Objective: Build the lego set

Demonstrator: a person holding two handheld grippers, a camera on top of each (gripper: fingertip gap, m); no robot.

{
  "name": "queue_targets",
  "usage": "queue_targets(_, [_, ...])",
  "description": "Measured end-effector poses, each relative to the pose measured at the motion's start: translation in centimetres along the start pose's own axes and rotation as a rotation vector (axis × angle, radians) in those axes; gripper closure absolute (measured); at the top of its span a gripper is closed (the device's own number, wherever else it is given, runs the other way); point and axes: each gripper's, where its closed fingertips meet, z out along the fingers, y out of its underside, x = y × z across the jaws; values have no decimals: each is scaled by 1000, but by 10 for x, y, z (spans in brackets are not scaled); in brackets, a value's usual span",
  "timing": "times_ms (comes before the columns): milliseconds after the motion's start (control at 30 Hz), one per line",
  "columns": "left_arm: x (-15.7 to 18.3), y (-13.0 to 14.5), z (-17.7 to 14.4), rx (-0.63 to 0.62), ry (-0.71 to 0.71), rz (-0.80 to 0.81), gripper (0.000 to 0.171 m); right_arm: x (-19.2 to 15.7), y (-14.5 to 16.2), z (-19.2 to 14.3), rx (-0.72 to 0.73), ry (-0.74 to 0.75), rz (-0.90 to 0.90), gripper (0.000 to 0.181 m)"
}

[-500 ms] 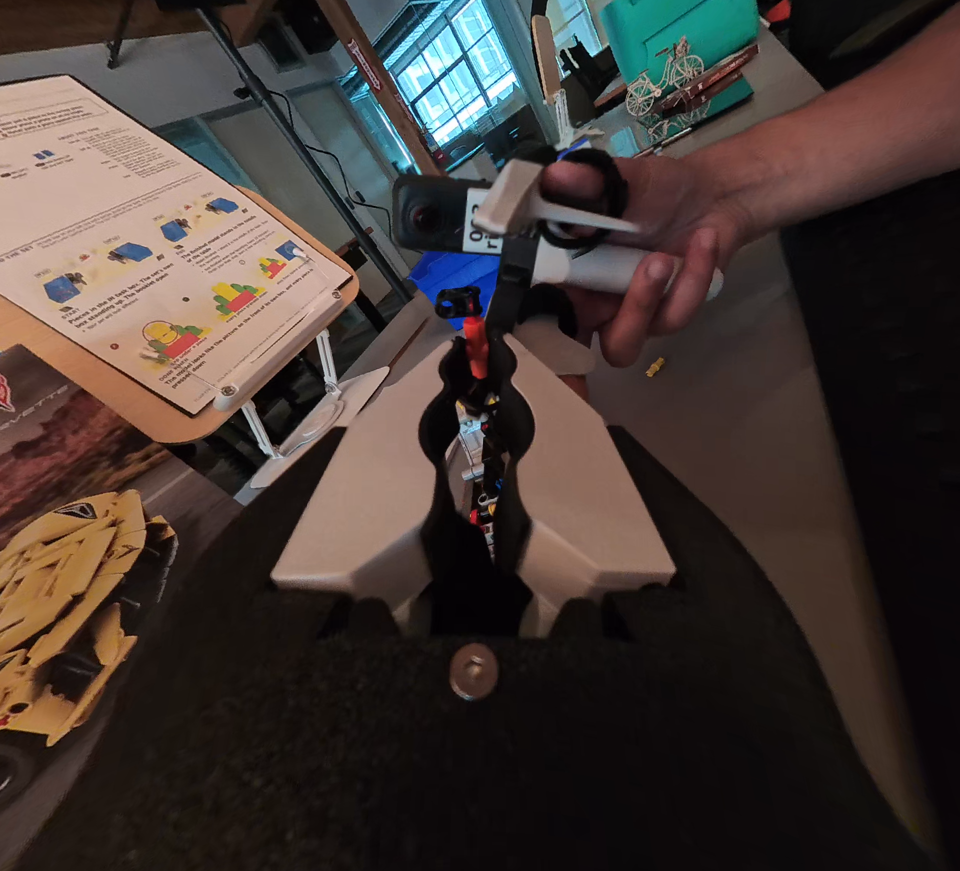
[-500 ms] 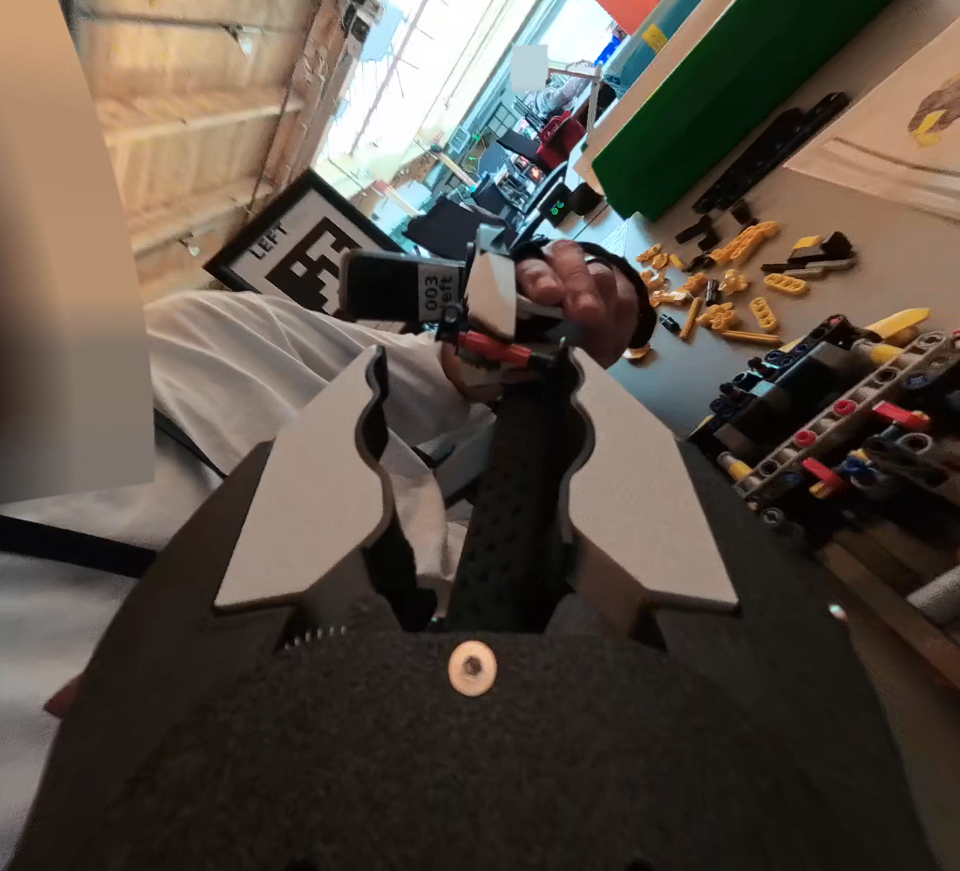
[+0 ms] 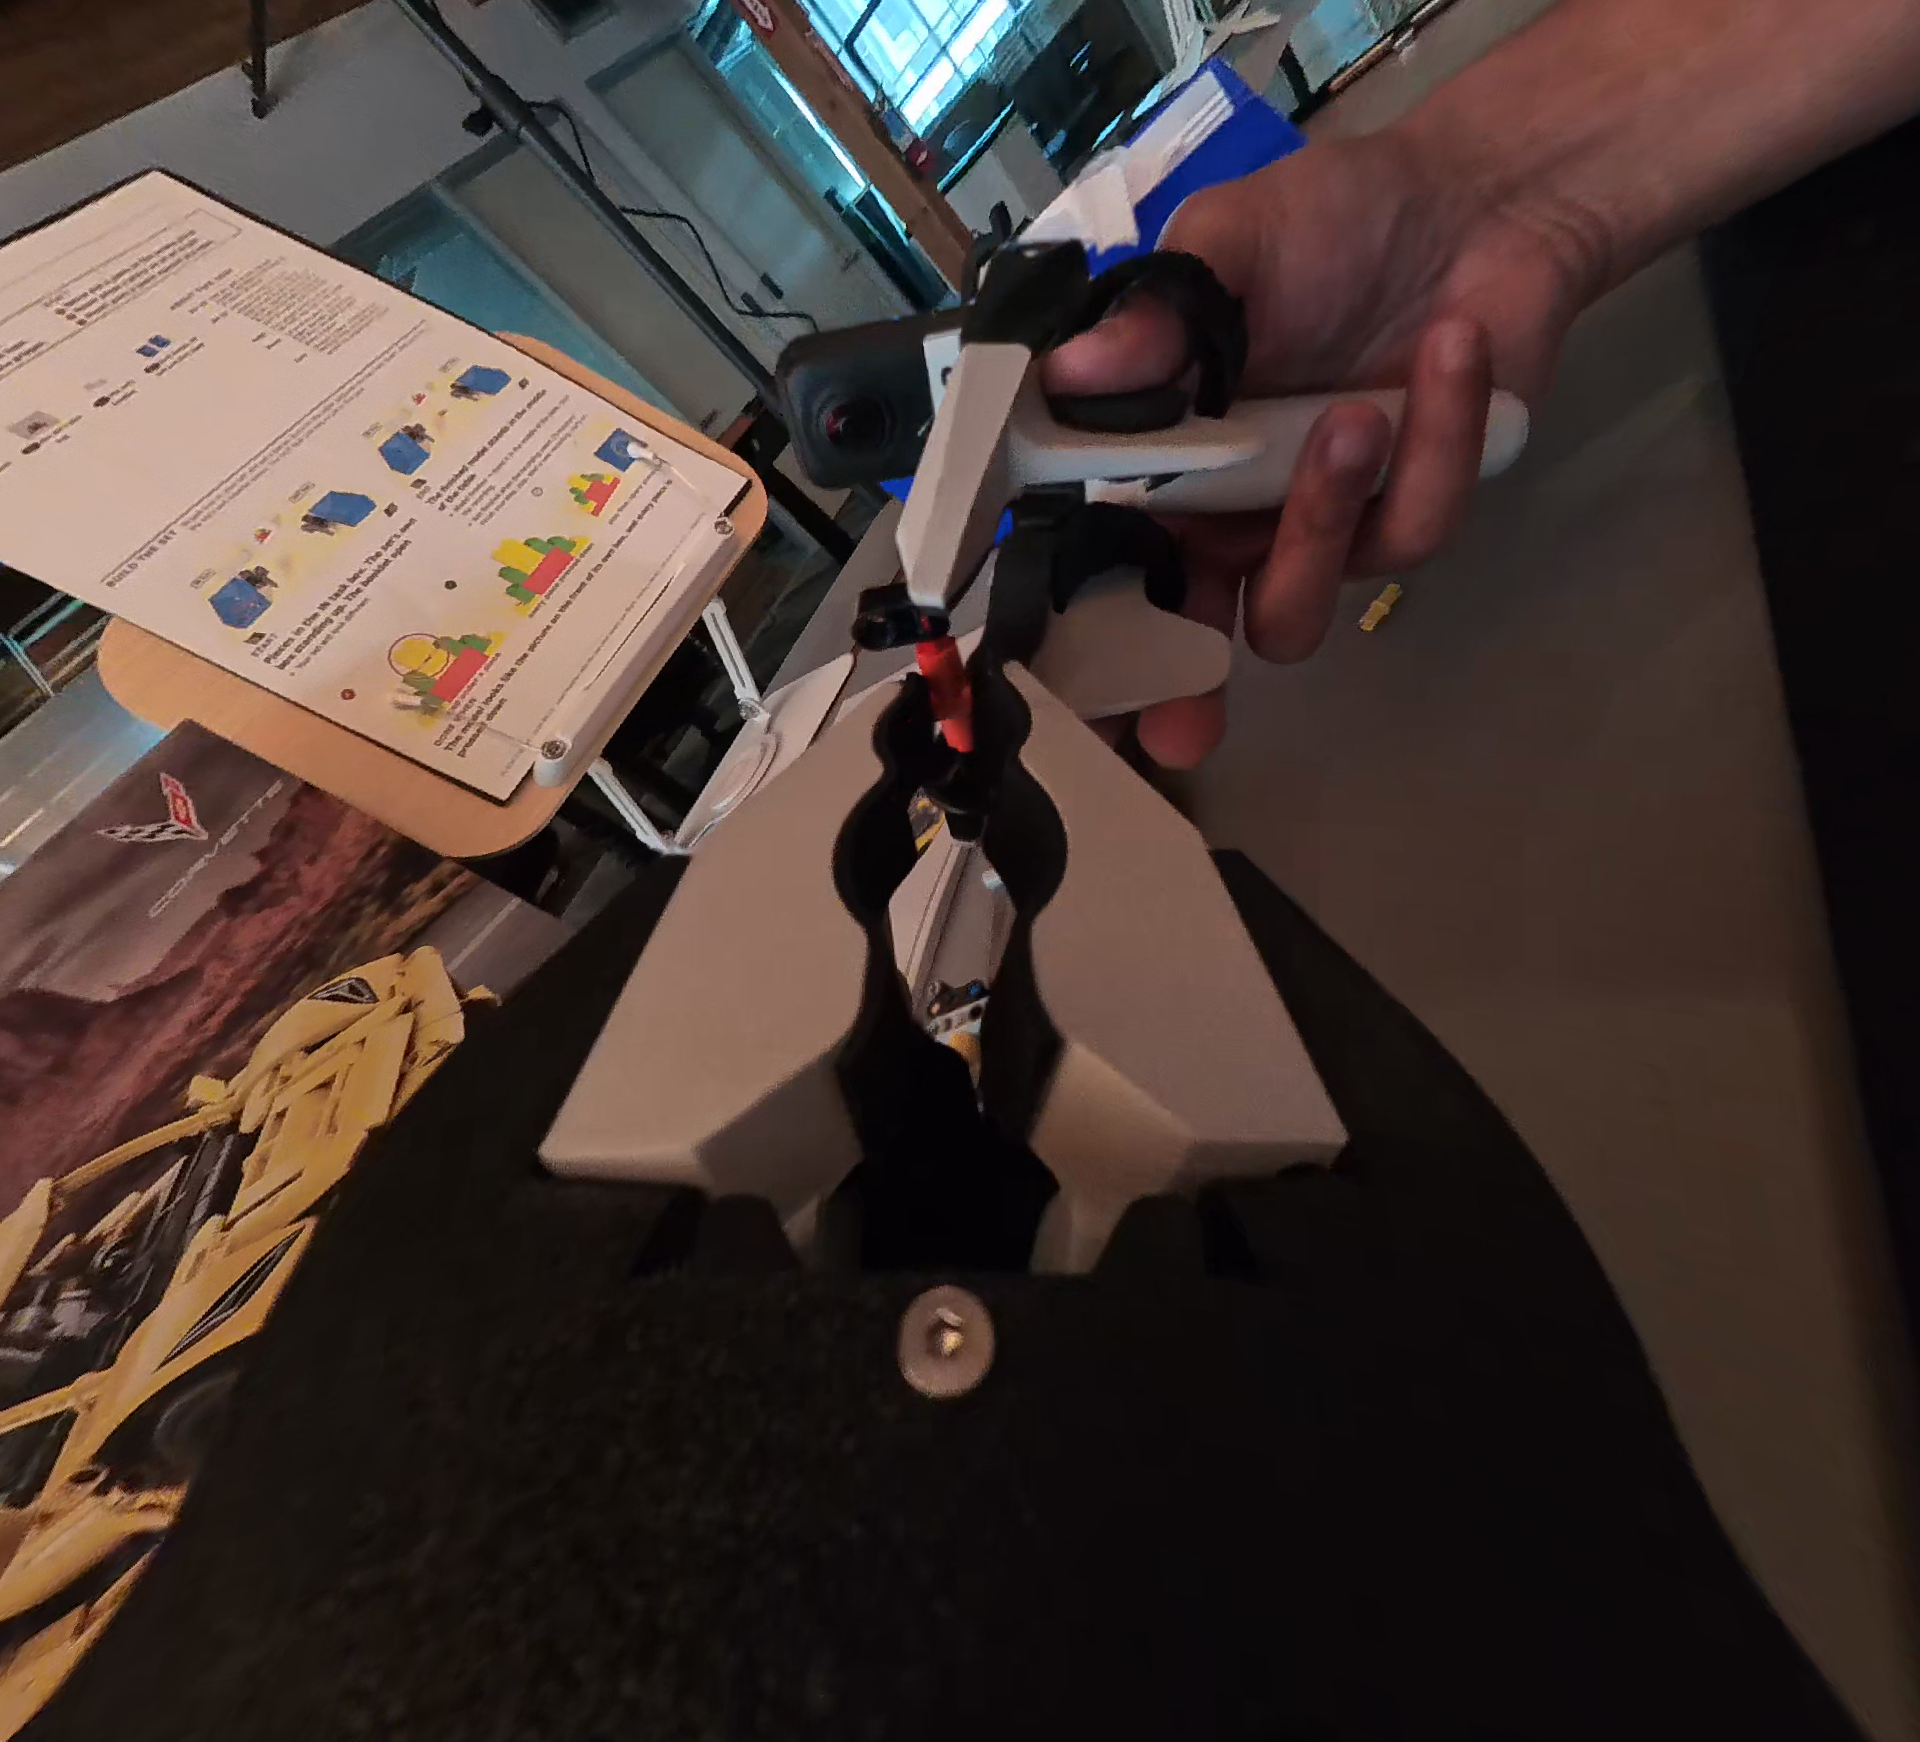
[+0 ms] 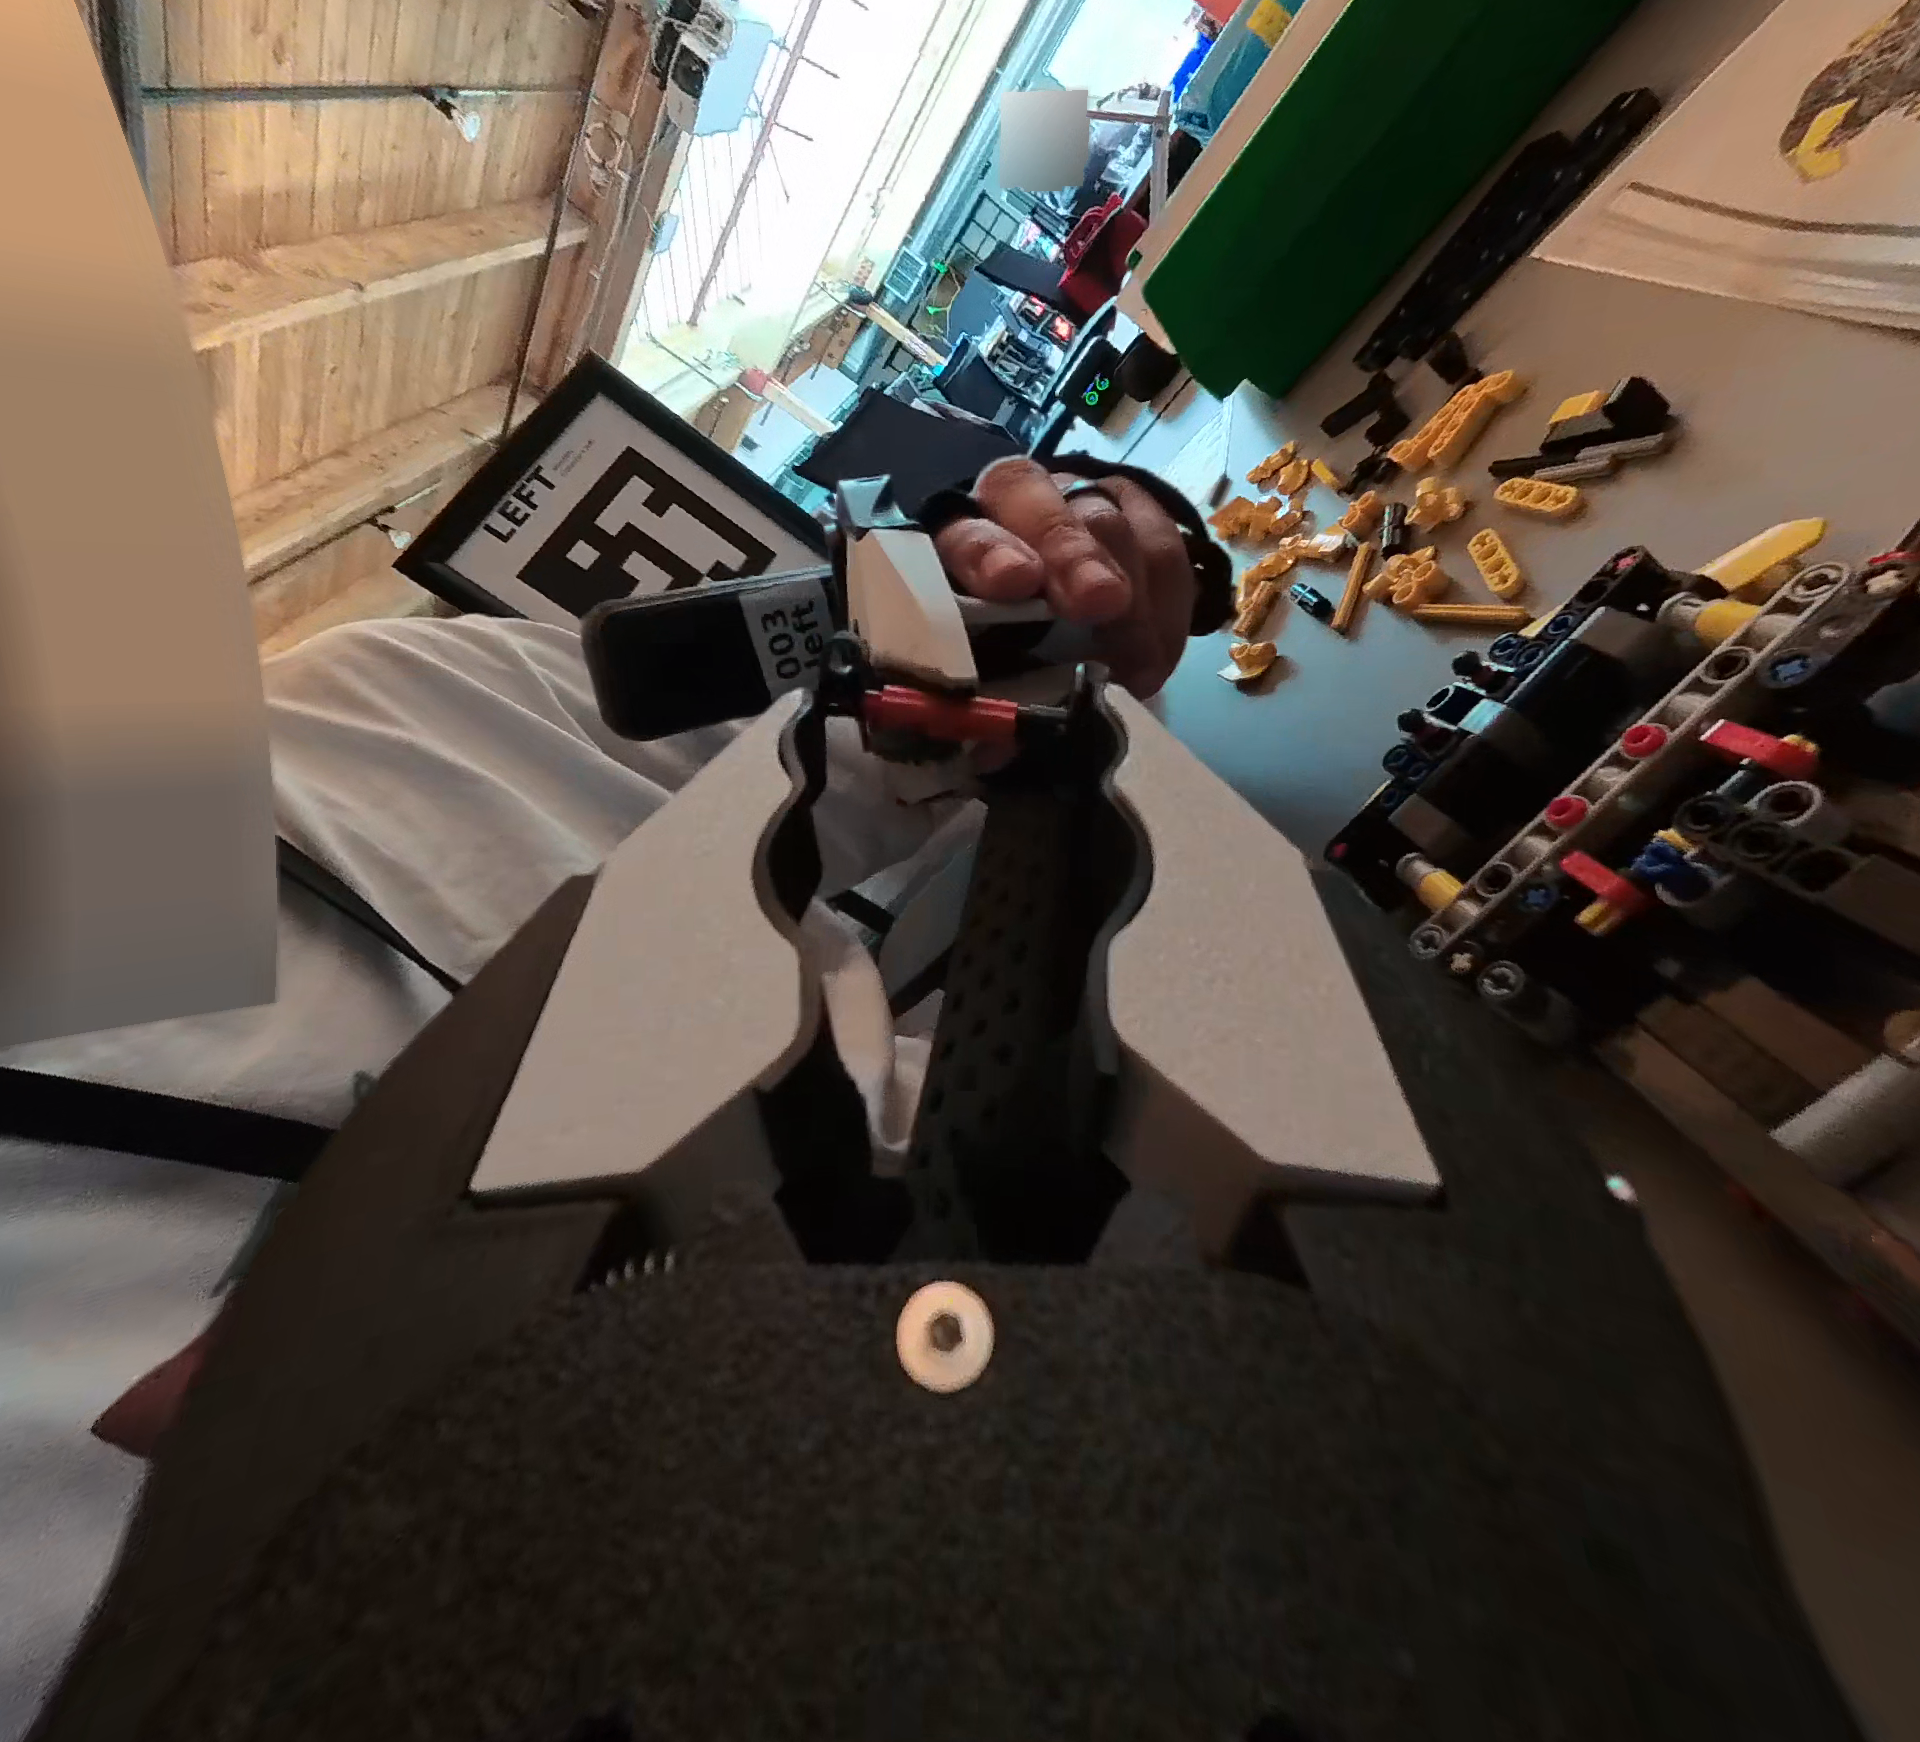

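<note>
A short red axle [image 3: 948, 695] with a black connector [image 3: 891, 627] on its far end is held in the air between both grippers. My left gripper [image 3: 956, 705] is shut across the axle's middle. In the right wrist view the axle [image 4: 935, 713] lies crosswise with the connector [image 4: 844, 666] at its left end. My right gripper [image 4: 951, 710] is closed on the piece lengthwise, one fingertip at each end. In the left wrist view a hand holds the right gripper [image 3: 987, 622], one white finger [image 3: 956, 466] resting on the connector.
An instruction sheet on a wooden stand [image 3: 312, 497] and a box lid with a yellow car picture [image 3: 208, 1121] are on the left. A partly built model [image 4: 1662, 809], loose yellow and black parts [image 4: 1403, 529] and a green box [image 4: 1403, 134] lie on the table. The grippers are tip to tip, or close to it.
The two grippers have come closer together. My right gripper's jaws have narrowed onto the ends of the red axle piece. My left gripper still holds the axle.
</note>
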Motion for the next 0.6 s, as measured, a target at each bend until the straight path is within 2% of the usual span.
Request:
queue_targets(200, [3, -1, -1, -24, -33, 81, 167, 1, 4, 0, -15, 11, -20, 136])
queue_targets(267, [1, 0, 0, -24, -31, 55, 167, 1, 2, 0, 1, -4, 2, 136])
queue_targets(367, [-3, -6, -1, -3, -46, 66, 167, -2, -2, 0, -1, 32, -85, 136])
queue_targets(500, [-13, -12, -2, 35, -52, -73, 167, -13, -12, -5, 16, 0, -118, 132])
queue_targets(600, [-31, -13, -8, 113, -14, -389, 167, -10, -30, -23, 104, 111, -307, 128])
